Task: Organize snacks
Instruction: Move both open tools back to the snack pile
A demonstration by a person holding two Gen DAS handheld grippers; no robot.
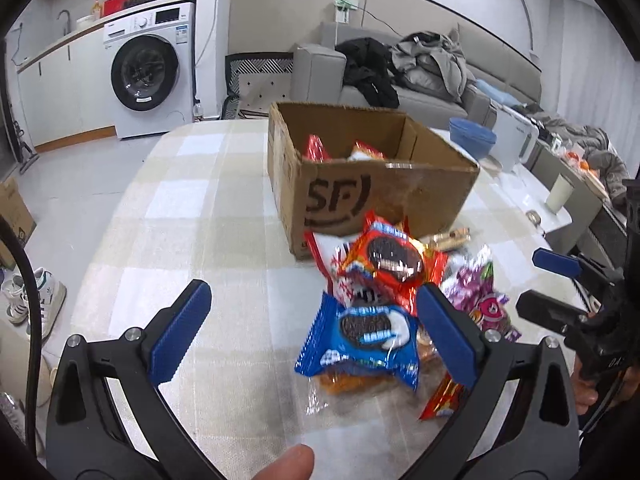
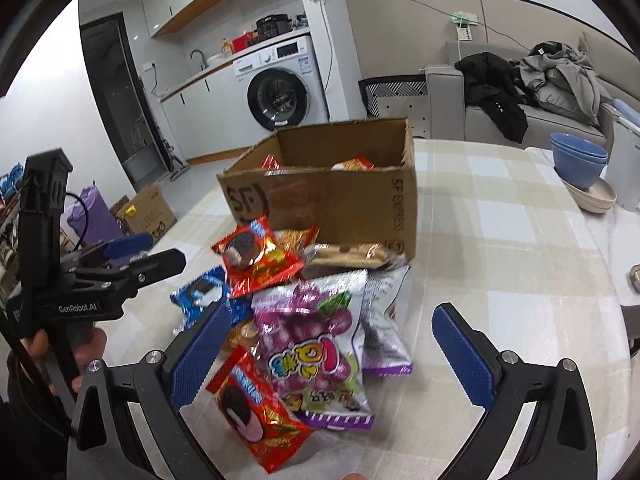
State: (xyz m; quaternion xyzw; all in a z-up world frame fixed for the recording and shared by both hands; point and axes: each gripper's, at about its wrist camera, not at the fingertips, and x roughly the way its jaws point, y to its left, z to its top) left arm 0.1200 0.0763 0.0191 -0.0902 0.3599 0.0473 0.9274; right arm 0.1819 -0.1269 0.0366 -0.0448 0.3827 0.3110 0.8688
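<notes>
Left tool (image 1: 314,330) spread wide, nothing between its pads, hovering over the near edge of the snack pile; its right pad sits just beside the blue Oreo pack (image 1: 362,338), which lies between the fingers in view but not pinched. Right tool (image 2: 330,354) also spread wide, empty, above the purple candy bag (image 2: 316,344); its left pad is near a red Oreo pack (image 2: 254,408) at the front of the pile. In the left view the right tool shows at the far right edge; in the right view the left tool (image 2: 136,250) shows at left, fingers apart, near the blue pack (image 2: 200,294). Pile sits on the table (image 1: 192,208), checked beige-white cloth, touching the front of an open cardboard box (image 1: 360,176) marked SF. Another red Oreo pack (image 1: 390,262) lies on top of the pile next to the box wall; a clear-wrapped biscuit pack (image 2: 346,258) rests against the box base. A few red packs already inside the box. Blue bowls (image 2: 578,158) stacked at the table's right side, well apart from the pile. Room beyond: washer (image 1: 150,68), grey sofa (image 1: 420,76) with clothes, shoes (image 1: 34,300) on the floor.
</notes>
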